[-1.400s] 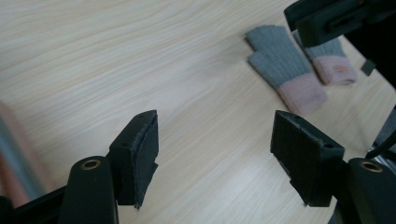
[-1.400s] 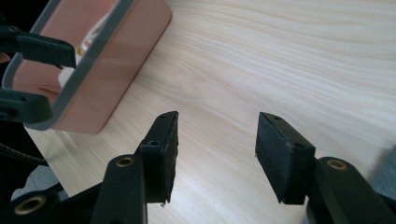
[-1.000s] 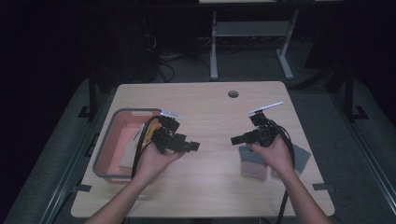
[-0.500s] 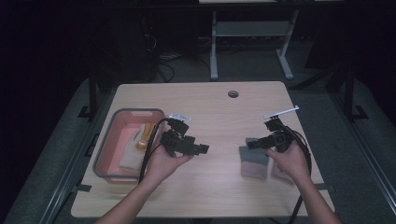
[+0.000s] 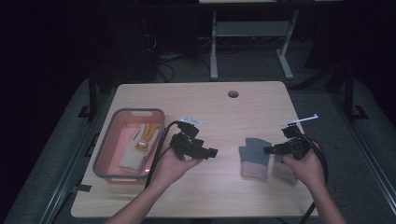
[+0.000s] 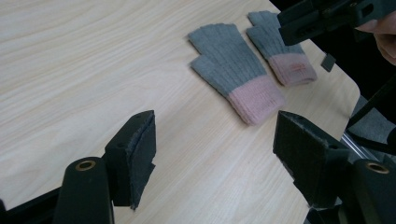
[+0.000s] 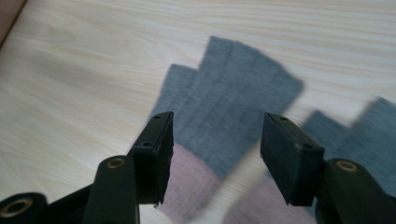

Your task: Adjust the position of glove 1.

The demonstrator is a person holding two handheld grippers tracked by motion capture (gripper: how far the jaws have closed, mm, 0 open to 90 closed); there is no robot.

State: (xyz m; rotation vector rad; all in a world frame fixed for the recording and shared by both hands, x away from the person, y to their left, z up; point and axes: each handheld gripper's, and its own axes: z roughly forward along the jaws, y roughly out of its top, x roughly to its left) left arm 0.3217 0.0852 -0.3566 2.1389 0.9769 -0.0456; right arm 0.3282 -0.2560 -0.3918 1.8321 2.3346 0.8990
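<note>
Two grey gloves with pink cuffs lie flat side by side near the table's [image 5: 205,100] right edge, toward its front. Left glove [image 5: 253,157] fully seen; right glove [image 5: 282,169] partly covered by the person's right hand [image 5: 306,169].

Right gripper [image 5: 267,150] hangs just over the left glove, jaws spread with nothing between them; in the right gripper view the grey knit and pink cuff show through the gap, slightly blurred.

Left gripper [image 5: 214,152] sits mid-table, well apart from the gloves and pointing toward them, jaws spread and empty above bare wood. Left hand [image 5: 170,165] grips it from below.

Pink bin [image 5: 110,135] with grey rim stands by the left edge, holding a yellow item [image 5: 145,138] and a pale cloth [image 5: 130,157]. Black cable [image 5: 158,149] runs along the bin's right wall. Small round hole [image 5: 233,94] near the back edge. Nothing lies between the left gripper and the gloves.
</note>
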